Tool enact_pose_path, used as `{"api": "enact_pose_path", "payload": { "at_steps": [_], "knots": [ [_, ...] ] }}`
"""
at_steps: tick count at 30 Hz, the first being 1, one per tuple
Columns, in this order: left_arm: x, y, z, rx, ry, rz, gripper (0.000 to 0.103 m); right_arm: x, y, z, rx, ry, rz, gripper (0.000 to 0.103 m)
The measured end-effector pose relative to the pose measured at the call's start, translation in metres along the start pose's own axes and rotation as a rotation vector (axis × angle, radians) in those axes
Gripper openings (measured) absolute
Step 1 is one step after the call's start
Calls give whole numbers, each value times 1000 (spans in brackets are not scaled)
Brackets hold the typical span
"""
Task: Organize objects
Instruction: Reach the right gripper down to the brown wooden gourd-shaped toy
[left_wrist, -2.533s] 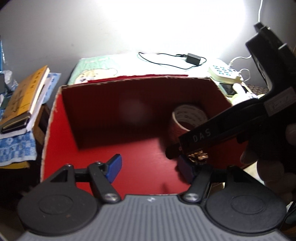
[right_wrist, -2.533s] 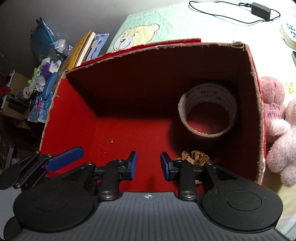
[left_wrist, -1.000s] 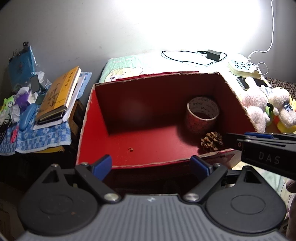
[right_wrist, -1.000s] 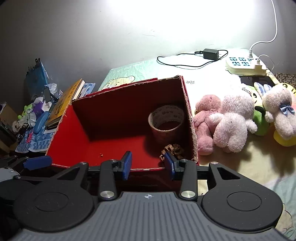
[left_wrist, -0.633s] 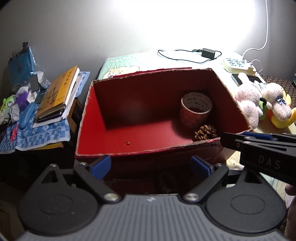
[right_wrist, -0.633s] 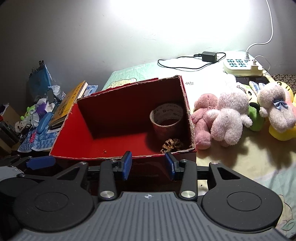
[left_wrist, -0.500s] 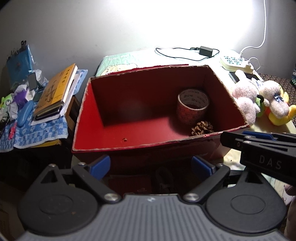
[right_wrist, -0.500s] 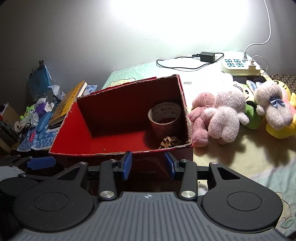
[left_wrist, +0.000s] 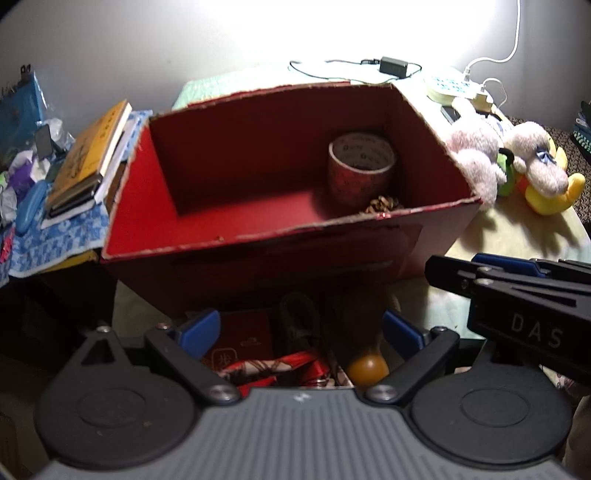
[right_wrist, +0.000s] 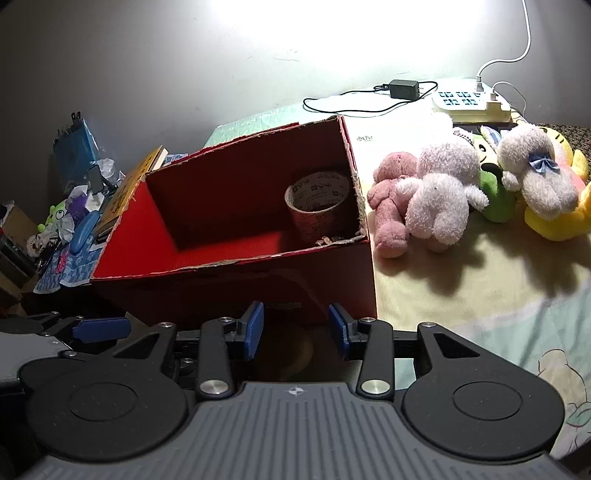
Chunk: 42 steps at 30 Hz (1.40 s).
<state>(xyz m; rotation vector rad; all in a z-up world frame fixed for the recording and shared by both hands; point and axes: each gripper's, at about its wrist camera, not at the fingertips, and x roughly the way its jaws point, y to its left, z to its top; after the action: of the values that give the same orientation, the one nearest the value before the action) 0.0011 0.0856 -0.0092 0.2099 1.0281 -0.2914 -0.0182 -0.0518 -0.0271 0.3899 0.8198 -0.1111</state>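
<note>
A red cardboard box (left_wrist: 258, 243) (right_wrist: 236, 284) sits on the bed. Inside, at its right end, stand a roll of tape (left_wrist: 361, 168) (right_wrist: 320, 206) and a pine cone (left_wrist: 382, 203) that barely shows over the rim in the right wrist view (right_wrist: 327, 240). My left gripper (left_wrist: 301, 330) is open and empty, in front of the box, above a red booklet (left_wrist: 240, 341), a red ribbon (left_wrist: 280, 371) and an orange ball (left_wrist: 367, 369). My right gripper (right_wrist: 295, 328) is open and empty, near the box's front wall; it shows at the right in the left wrist view (left_wrist: 517, 291).
Several plush toys (right_wrist: 439, 195) (left_wrist: 476, 155) lie right of the box. A power strip (right_wrist: 471, 101) and a charger with cable (right_wrist: 402, 88) lie at the back. Books (left_wrist: 88, 155) and clutter on a blue cloth (left_wrist: 48, 236) sit left of the box.
Both grippers have pulled back out of the box and towards me. The pine cone stays in the box beside the tape. Small objects in front of the box have come into the left view.
</note>
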Motion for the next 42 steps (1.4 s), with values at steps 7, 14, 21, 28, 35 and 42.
{"api": "enact_pose_path", "payload": {
  "at_steps": [7, 14, 21, 28, 35, 42],
  "knots": [
    [11, -8, -2, 21, 38, -8, 96, 8, -6, -5, 25, 42, -2, 42],
    [24, -8, -2, 23, 69, -5, 96, 19, -12, -8, 58, 85, 4, 42],
    [32, -4, -1, 19, 92, -18, 96, 28, -15, -8, 82, 119, 21, 42],
    [36, 15, -2, -35, 97, -133, 102, 36, -26, -11, 134, 143, 39, 41],
    [26, 20, -10, -1, 51, -242, 102, 43, -40, -16, 188, 172, 61, 36],
    [17, 13, -7, 35, 7, -407, 102, 51, -48, -14, 253, 211, 144, 34]
  ]
}}
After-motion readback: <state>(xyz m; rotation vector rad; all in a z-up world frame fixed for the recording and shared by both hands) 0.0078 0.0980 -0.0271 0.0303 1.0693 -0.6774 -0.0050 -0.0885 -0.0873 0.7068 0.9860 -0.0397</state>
